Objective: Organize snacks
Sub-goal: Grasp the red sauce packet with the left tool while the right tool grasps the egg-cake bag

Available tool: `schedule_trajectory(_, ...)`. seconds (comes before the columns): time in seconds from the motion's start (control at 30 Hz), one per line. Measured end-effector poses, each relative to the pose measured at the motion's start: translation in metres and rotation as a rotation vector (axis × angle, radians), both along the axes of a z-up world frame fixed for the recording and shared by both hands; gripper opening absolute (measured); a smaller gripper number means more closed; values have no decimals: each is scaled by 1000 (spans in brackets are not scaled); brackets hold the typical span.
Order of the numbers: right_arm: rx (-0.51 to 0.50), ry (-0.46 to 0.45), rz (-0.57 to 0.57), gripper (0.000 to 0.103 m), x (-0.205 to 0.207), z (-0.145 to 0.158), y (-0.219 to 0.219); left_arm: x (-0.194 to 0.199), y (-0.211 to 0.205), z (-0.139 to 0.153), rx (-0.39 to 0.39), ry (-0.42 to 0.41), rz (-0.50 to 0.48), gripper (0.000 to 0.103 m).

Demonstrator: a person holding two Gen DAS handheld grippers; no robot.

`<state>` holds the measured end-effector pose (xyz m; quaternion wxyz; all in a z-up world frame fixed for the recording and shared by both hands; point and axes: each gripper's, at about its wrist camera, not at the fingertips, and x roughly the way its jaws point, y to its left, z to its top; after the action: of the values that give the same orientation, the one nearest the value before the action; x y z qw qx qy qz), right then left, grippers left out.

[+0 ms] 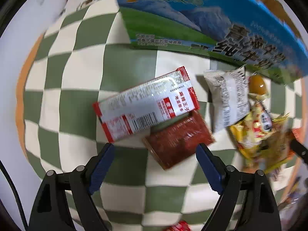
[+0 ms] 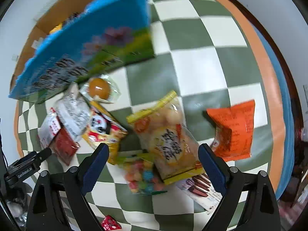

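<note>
My left gripper (image 1: pixel 155 147) is open and empty, just above a dark red packet (image 1: pixel 179 138) and a red-and-white packet (image 1: pixel 146 105) on the checked cloth. A white packet (image 1: pixel 227 100), an amber jelly cup (image 1: pixel 257 85) and a yellow panda packet (image 1: pixel 258 130) lie to the right. My right gripper (image 2: pixel 154 150) is open and empty over a yellow clear bag (image 2: pixel 169 136) and a candy bag (image 2: pixel 142 173). An orange bag (image 2: pixel 234 129) lies to its right. The left gripper's finger (image 2: pixel 41 155) shows at the left edge.
A blue-and-green milk carton box (image 1: pixel 202 23) stands at the back, open at the top, also in the right wrist view (image 2: pixel 86 48). A chocolate-stick box (image 2: pixel 200 190) lies under the yellow bag. A small red sweet (image 2: pixel 110 223) lies near. The table's orange edge (image 2: pixel 269 88) runs on the right.
</note>
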<state>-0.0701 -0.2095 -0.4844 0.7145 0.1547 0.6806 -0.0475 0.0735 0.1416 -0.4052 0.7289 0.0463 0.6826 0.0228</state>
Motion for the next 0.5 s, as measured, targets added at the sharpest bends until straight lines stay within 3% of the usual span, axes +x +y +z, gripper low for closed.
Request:
schedule_trajectory(0.33,-102,85,151,93,0,-39,0,-7,-71,-35,218,-3,-475,86)
schedule_trajectory(0.37,-119,96,171,88,1,-45,3,-8,-76,-40,238,4,-513,86)
schedule_trajectory(0.4,-136,107,185,77,2,-50,5,-10,-79,-43,238,9,-539,84)
schedule_trajectory(0.47,-139,114,184,70,2,-58,4,-12,-83,-48,221,23,-550,75)
schedule_trajectory(0.5,-141,108,175,66,2,-59,3,-12,-83,-48,199,35,-533,64)
